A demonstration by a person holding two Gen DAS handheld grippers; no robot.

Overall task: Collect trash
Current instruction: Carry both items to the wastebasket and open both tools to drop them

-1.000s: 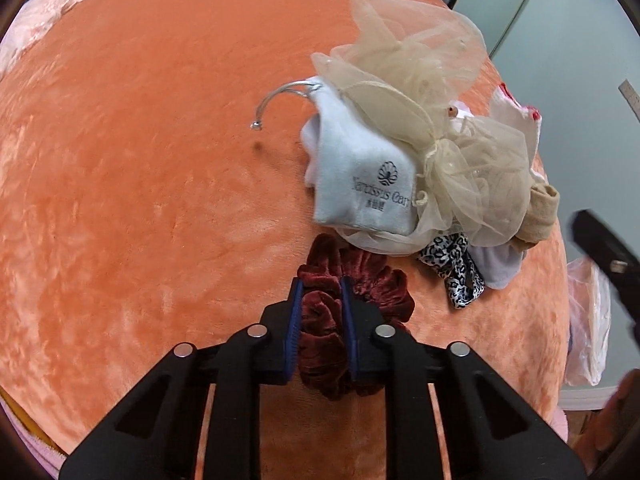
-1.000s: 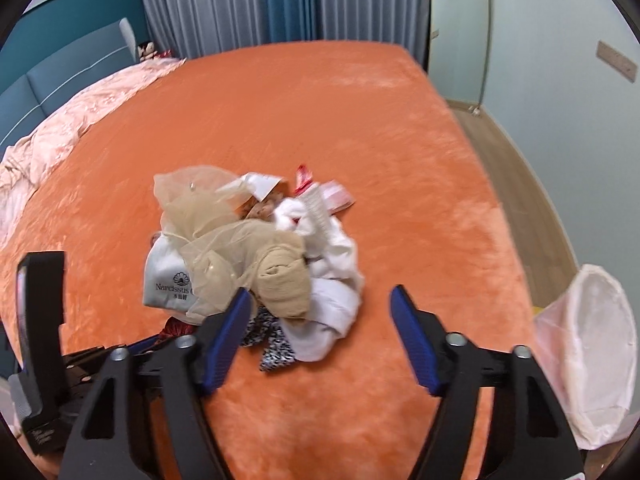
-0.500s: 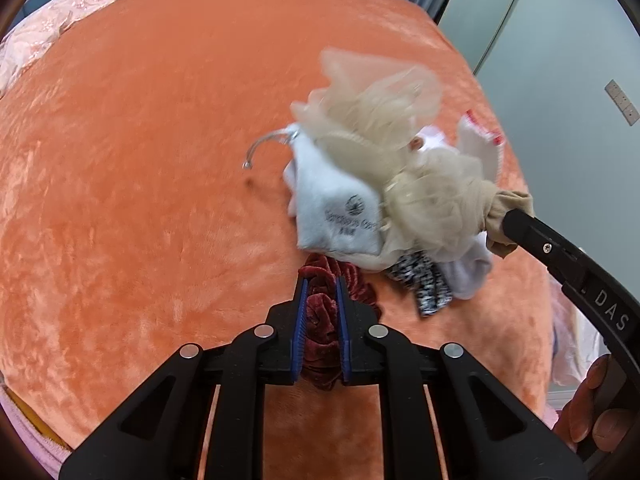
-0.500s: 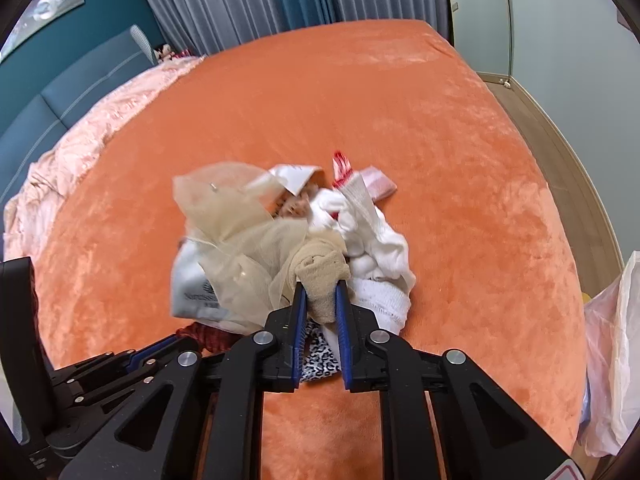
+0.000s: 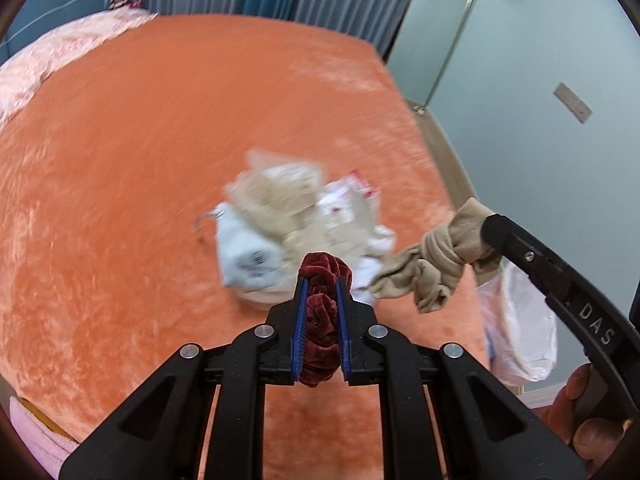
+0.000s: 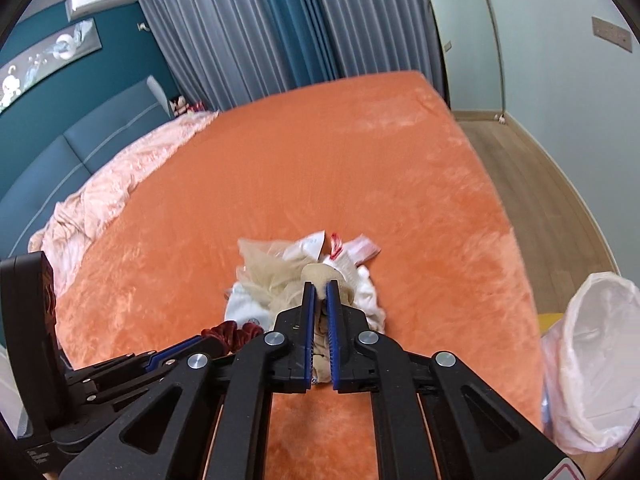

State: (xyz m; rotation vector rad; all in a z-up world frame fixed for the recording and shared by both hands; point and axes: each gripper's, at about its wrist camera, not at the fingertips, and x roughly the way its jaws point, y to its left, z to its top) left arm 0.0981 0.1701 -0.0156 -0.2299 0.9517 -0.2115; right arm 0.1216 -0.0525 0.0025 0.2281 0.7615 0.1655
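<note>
- Left tool [image 5: 321, 286]: blue-padded fingers pressed onto a crumpled dark-red velvet scrunchie [image 5: 320, 320], which is clear of the bed.
- Right tool [image 6: 321, 292]: fingers clamped on a knotted beige stocking [image 5: 440, 264]; in the left view the stocking hangs from it, above the bed edge.
- Just beyond both tools: pile of remaining trash [image 6: 304, 280] on the orange plush bedspread [image 6: 360, 168]. It holds beige tulle, a white printed pouch and white cloth with red marks. Blurred in the left view.
- White plastic trash bag [image 6: 592, 356], mouth open, stands off the bed's right side, near the right tool.
- Pink quilt [image 6: 112, 192] lies along the bed's far left.
</note>
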